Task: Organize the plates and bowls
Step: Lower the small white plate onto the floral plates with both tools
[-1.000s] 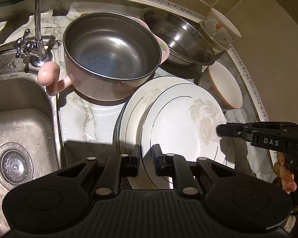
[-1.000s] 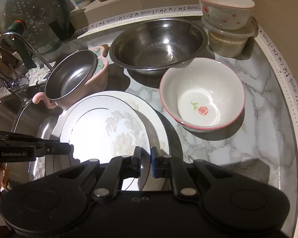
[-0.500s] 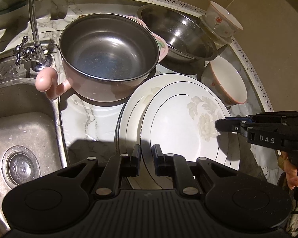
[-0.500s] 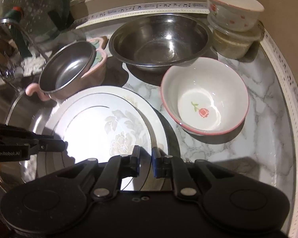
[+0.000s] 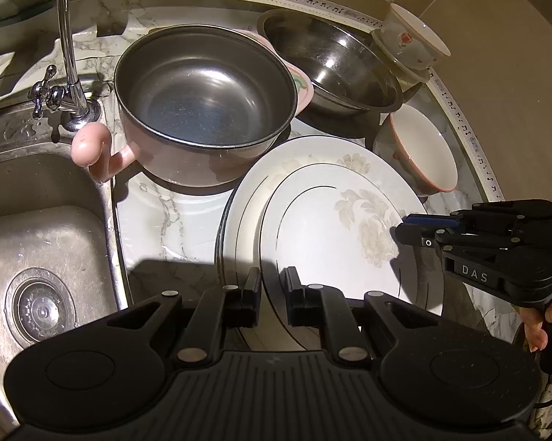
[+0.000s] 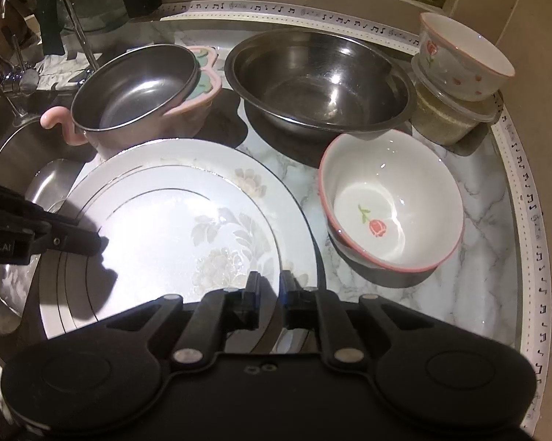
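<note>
White porcelain fills the middle of the marble counter (image 6: 404, 286): the top plate (image 5: 331, 242) with its pale flower print lies on a larger plate (image 5: 246, 198), offset toward the near side, and both grippers are clamped on its rim, the left gripper (image 5: 270, 297) at one edge and the right gripper (image 6: 268, 296) at the opposite edge. Just beside the plates sits the rose bowl (image 6: 389, 202), with the steel bowl (image 6: 320, 81) and the pink-handled pot (image 5: 202, 103) behind, next to the sink (image 5: 37, 257).

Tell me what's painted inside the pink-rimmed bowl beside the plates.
A pink rose on a green stem, inside the bowl; right wrist view shows it best.
</note>
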A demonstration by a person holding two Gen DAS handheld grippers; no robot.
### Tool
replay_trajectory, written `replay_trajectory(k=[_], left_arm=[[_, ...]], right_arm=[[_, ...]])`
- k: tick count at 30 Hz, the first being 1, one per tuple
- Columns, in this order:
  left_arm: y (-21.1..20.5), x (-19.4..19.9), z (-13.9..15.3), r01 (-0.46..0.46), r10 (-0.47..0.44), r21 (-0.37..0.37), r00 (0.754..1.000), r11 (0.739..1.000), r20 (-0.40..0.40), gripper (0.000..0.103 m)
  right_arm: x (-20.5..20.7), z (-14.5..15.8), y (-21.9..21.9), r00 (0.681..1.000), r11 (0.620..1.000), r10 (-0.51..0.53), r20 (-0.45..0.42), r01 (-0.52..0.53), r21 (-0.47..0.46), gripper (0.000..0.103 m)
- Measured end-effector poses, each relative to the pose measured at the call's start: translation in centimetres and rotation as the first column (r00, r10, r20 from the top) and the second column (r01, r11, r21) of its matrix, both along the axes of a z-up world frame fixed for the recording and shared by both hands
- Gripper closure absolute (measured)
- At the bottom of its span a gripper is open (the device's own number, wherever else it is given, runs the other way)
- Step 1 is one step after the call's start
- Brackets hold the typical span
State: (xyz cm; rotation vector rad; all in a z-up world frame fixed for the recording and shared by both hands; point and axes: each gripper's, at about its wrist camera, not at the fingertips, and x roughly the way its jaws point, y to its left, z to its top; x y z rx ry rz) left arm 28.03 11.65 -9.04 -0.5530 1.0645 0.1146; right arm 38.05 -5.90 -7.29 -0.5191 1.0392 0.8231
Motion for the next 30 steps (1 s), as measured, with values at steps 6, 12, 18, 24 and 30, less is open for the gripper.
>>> replay_trajectory(k=[6,12,18,24,30], left_arm=[[-0.1,-0.1,0.1,0.012,-0.013,-0.008,1.000,1.000,-0.019,0.091],[-0.1,0.2,0.1,0.016,-0.017,-0.005,0.999,1.000,-0.032,0.091],[-0.2,0.5,0.3,0.032,-0.032,-0.003,0.998,0.999,-0.058,0.091],[-0.1,1.0,0.3,0.080,-0.080,-0.002,0.994,0.997,-0.077,0.091],[-0.1,1.4,0.5,0.118,-0.118,-0.005,0.988,0.993,-0.098,0.091]], right_arm=[[-0.7,-0.1,0.2,0.999,0.999,0.029,0.039,-0.028,-0.014,0.091],[-2.5,-0.4,1.2,0.982,0.989,0.123,0.144,-0.110,-0.094,0.087],[-2.9,-0.5,1.1,0.975,0.987,0.143,0.167,-0.129,-0.096,0.081],[-2.9,-0.5,1.0,0.973,0.987,0.150,0.176,-0.137,-0.082,0.079],[-3.1,-0.5,0.8,0.971,0.986,0.158,0.182,-0.145,-0.080,0.079]])
